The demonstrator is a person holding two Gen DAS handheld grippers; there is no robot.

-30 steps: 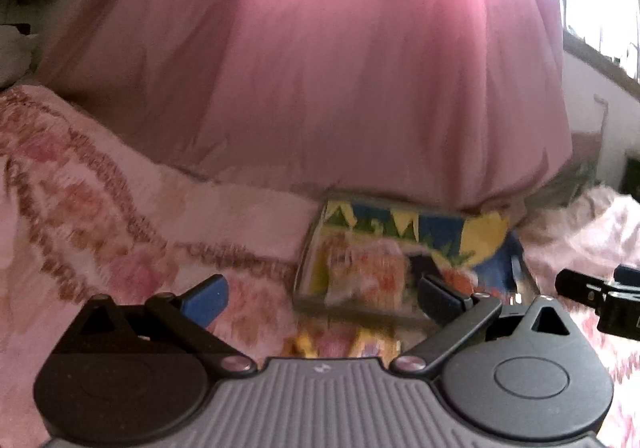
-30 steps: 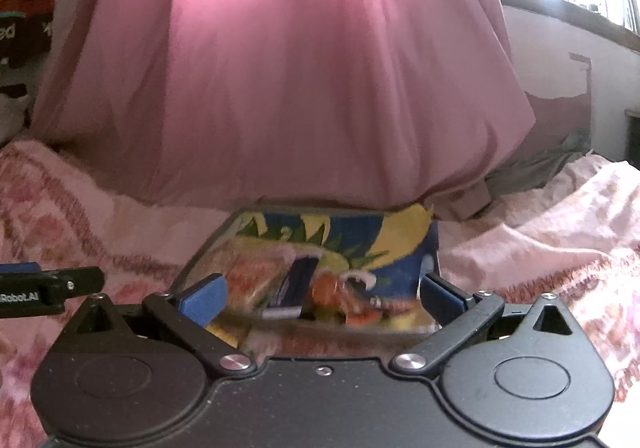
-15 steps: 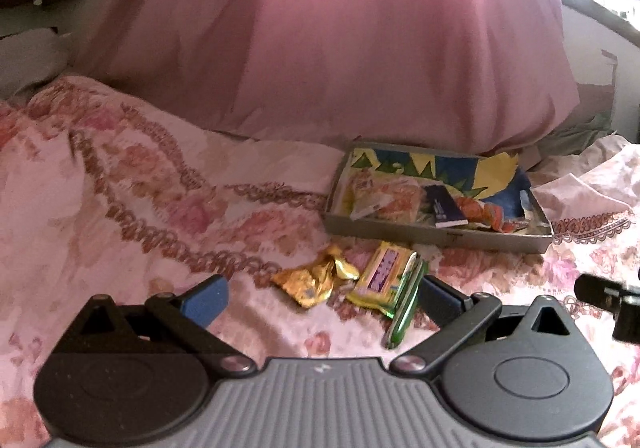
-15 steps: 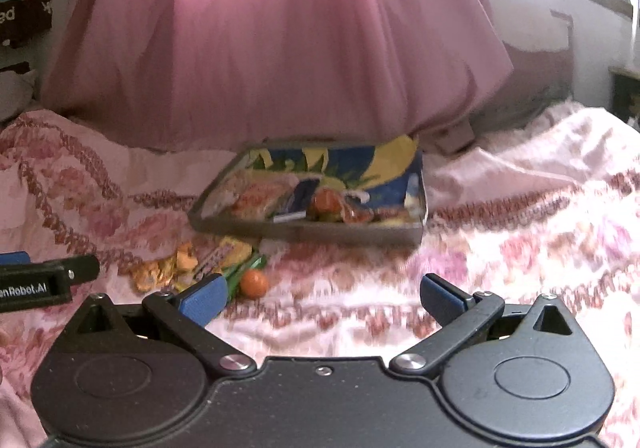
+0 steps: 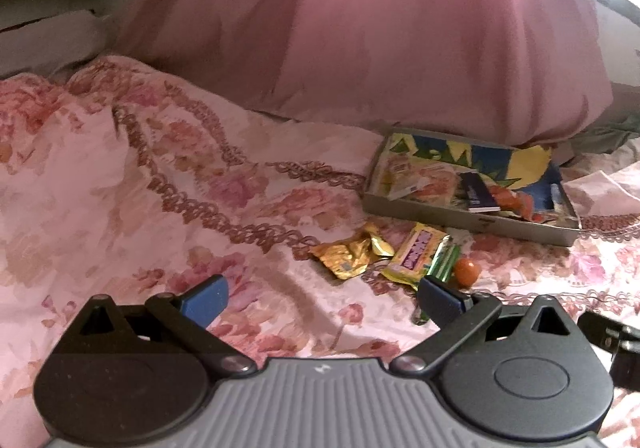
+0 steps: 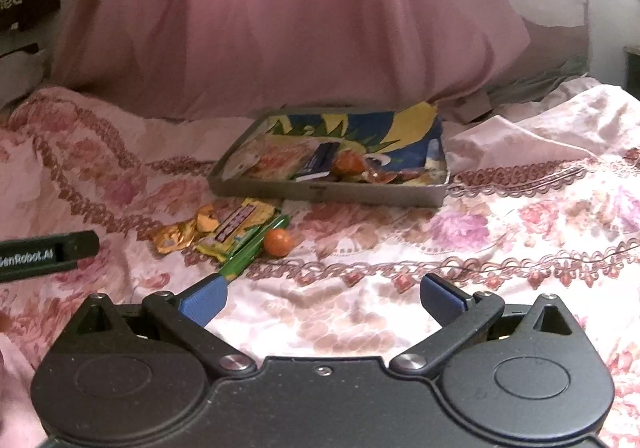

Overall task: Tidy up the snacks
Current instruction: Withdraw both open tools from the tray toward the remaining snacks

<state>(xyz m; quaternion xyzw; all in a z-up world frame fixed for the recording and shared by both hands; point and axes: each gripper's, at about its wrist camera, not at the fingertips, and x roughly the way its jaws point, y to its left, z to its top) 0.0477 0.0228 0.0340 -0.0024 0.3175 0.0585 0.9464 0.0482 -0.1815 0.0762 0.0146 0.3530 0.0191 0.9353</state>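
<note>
Both sets of fingers spread wide, nothing between them. Left gripper [image 5: 322,298] hovering low over the floral bedspread [image 5: 160,188], right gripper [image 6: 322,298] doing the same a bit further over.

Snacks split in two groups. Shallow grey tray [image 6: 320,194] sitting on the bed just in front of the big pink curtain [image 6: 280,16], already holding a dark blue packet [image 6: 320,162], some orange wrappers [image 6: 360,170] and a pale printed pack [image 6: 276,158] on the left side.

Loose pile lying on the bedspread just in front of the tray's near left corner: crumpled gold wrapper [image 5: 352,256], yellow bar with pink lettering [image 5: 416,254], green stick pack [image 6: 252,248] tucked against the yellow one, and a small orange ball [image 6: 278,242] right beside the green pack. All apart from the tray, none touching either gripper, though the green pack's near end sits close to the right gripper's left fingertip [image 6: 204,298].
</note>
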